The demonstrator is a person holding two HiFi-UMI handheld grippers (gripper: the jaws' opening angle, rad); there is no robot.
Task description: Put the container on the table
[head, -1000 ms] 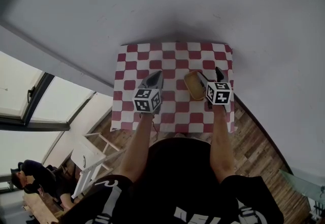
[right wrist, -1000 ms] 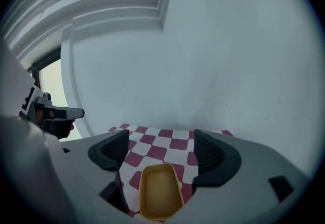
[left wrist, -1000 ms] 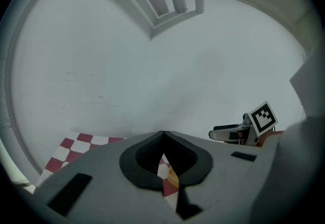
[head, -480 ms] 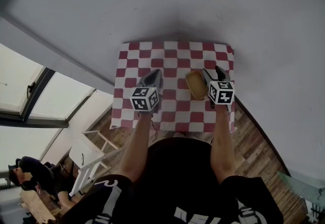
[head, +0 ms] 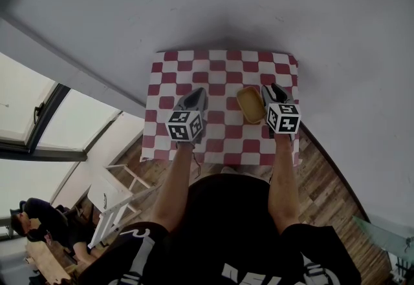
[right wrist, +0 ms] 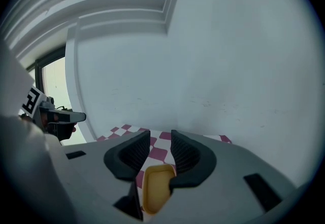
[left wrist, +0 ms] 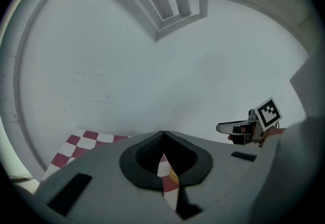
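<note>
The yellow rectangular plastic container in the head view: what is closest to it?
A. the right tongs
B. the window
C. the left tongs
A: the right tongs stand at the right edge of the yellow rectangular plastic container and have just been closing with it low between them; the left tongs stand apart, further left.

Tablecloth [head: 220, 77] beneath the tools was checked red and white, container [head: 250, 104] just left of the right gripper [head: 273, 90] was pale yellow, that gripper and the left gripper [head: 198, 93] were grey with black pads [right wrist: 133, 153], marker cubes [head: 283, 118] were black and white, floor [head: 323, 180] was brown wood.
</note>
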